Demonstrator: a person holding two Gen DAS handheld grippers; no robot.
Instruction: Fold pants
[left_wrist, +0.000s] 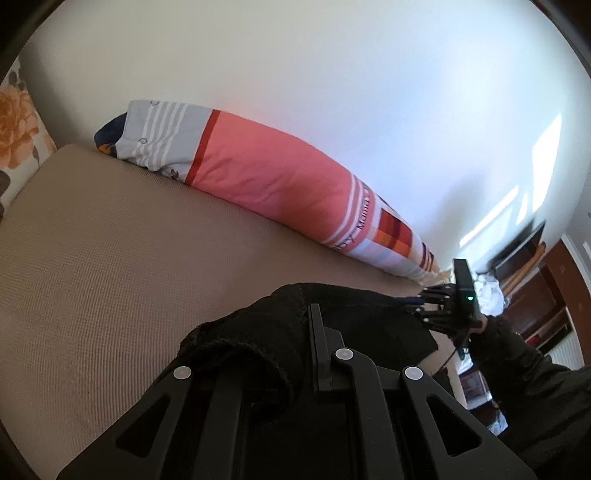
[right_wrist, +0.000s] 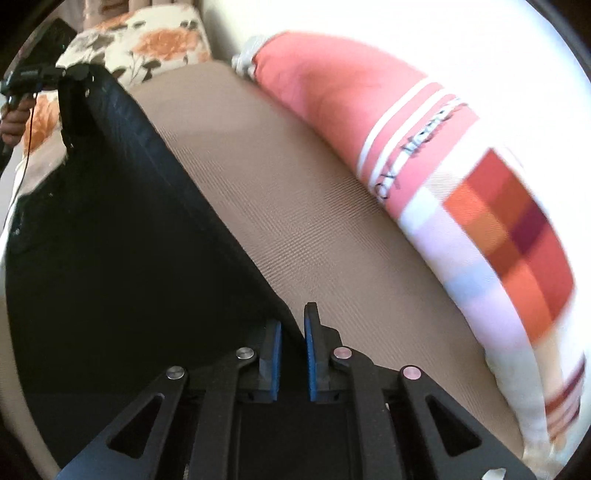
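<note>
Between the blue-padded fingers of the right gripper (right_wrist: 291, 332), an edge of the black pants (right_wrist: 122, 229) is seen; the jaws are drawn narrow about it, though a slight gap shows beside each pad, so a firm pinch cannot be confirmed. From this gripper the taut upper edge of the garment runs away and to the left, up to the left gripper (right_wrist: 72, 79), where a corner is held in closed jaws. In the left wrist view the left gripper's fingers (left_wrist: 317, 325) are buried in bunched black cloth, and the right gripper (left_wrist: 424, 302) is seen far off to the right, at the other end of the same edge. The long axis of the pants is thus stretched between the two grippers, above the beige mattress (right_wrist: 303, 206), roughly parallel to the striped pink pillow (right_wrist: 424, 155) lying beyond. Neither hand is judged nearer; the coming fold depends on both ends being carried together.
</note>
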